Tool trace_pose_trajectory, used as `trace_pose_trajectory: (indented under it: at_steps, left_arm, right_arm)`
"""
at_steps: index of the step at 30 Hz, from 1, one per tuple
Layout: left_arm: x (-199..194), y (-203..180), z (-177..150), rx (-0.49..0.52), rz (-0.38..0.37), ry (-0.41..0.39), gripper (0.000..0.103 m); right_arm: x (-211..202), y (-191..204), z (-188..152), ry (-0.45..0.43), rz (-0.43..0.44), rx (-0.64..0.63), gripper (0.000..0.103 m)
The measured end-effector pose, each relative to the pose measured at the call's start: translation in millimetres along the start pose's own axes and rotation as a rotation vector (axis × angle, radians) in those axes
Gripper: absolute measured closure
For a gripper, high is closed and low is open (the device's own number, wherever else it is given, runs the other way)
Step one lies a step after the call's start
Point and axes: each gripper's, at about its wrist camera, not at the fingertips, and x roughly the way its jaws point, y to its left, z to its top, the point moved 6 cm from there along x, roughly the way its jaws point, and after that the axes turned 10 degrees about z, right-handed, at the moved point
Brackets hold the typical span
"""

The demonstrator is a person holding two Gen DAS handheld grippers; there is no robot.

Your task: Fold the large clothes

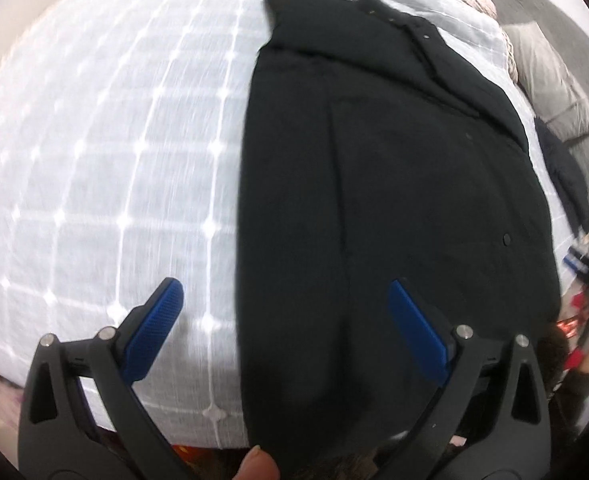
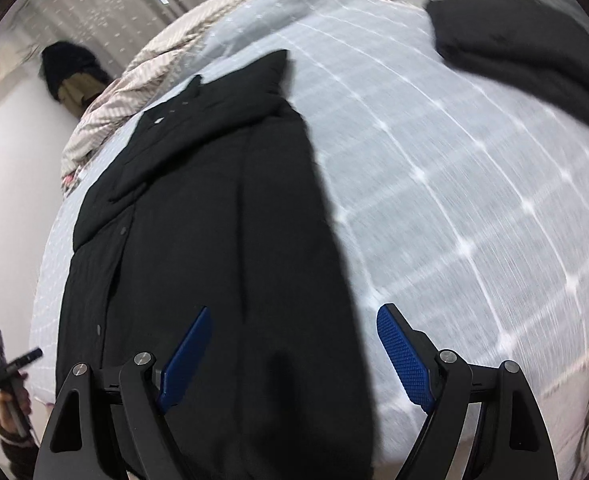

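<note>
The black coat [image 1: 394, 184] lies folded lengthwise on the bed [image 1: 106, 152], collar toward 12 o'clock. The left hand-held gripper [image 1: 282, 300] hangs over its left edge, jaws spread wide, holding nothing. The right hand-held gripper [image 2: 294, 328] hangs over its right edge, jaws apart, empty.

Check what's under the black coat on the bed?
The black coat lies flat on a pale grey checked bedspread, which shows on both long sides of it. Whatever sits directly beneath the coat is covered, so only bedspread can be assumed there.
</note>
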Motion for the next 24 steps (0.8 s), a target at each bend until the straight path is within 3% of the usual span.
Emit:
trace_pose_trajectory:
  at_steps: [7, 9, 17, 24]
  left_arm:
    - [29, 11, -25, -0.075, -0.158, 0.105, 0.001]
    - [38, 9, -29, -0.086, -0.186, 0.136, 0.001]
    - [43, 1, -31, -0.039, -0.172, 0.125, 0.001]
    - [41, 15, -31, -0.112, -0.272, 0.11, 0.001]
  right_arm:
    - [17, -20, -25, 0.08, 0.15, 0.103, 0.017]
    - [19, -20, -27, 0.063, 0.165, 0.099, 0.017]
    - [11, -28, -30, 0.009, 0.312, 0.161, 0.013]
    - [2, -36, -40, 0.002, 0.501, 0.212, 0.013]
